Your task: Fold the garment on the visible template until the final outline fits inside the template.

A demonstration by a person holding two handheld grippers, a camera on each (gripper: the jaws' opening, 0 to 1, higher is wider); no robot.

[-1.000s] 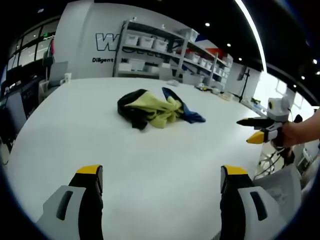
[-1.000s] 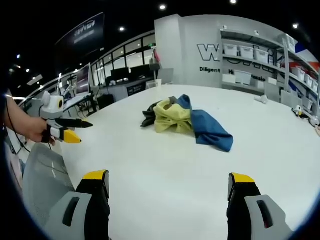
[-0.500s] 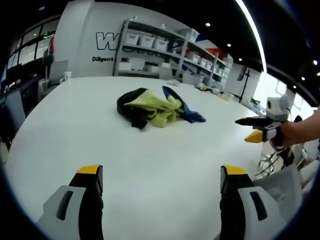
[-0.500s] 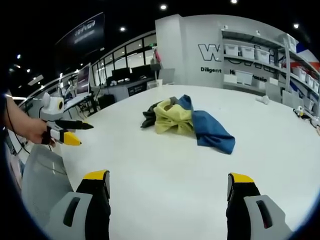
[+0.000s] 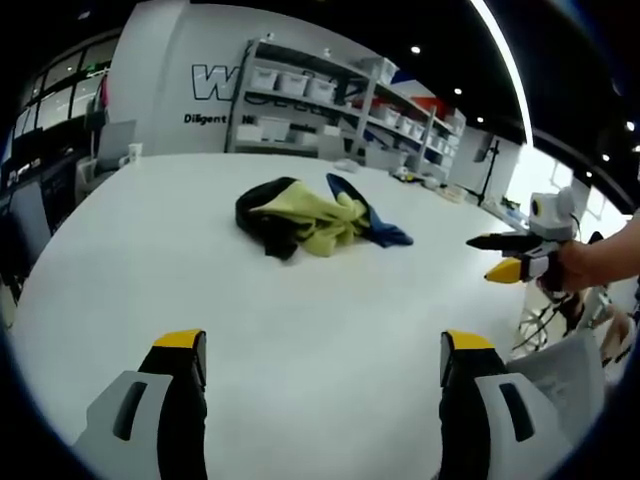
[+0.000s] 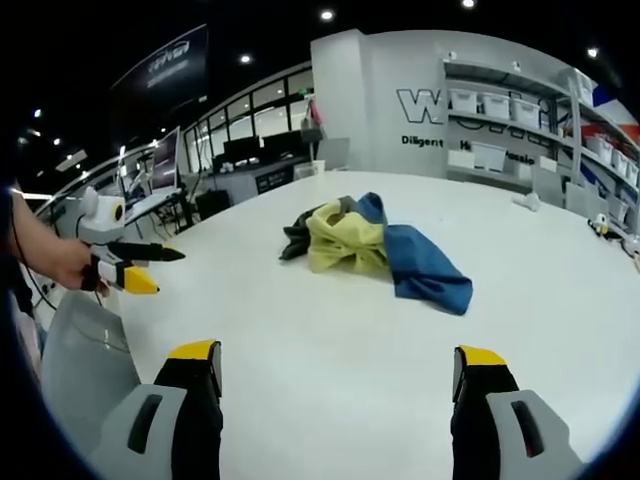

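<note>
Over the last second almost nothing has changed: our left tool (image 5: 320, 365) and right tool (image 6: 335, 370) hover wide open and empty, well short of the crumpled garment (image 5: 305, 215) mid-worktop (image 5: 150, 250), so folding has not begun.

Garment (image 5: 308, 219) crumpled, shape indiscernible; wall lettering (image 6: 432, 107) cut by shelving (image 6: 520, 125).

white table (image 5: 120, 270), shelving with storage bins (image 5: 300, 90), wall lettering (image 6: 425, 105), monitors (image 6: 165, 158)

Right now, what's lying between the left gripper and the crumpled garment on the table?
Nothing: in the left gripper view, bare white table runs from the open left gripper up to the garment.
</note>
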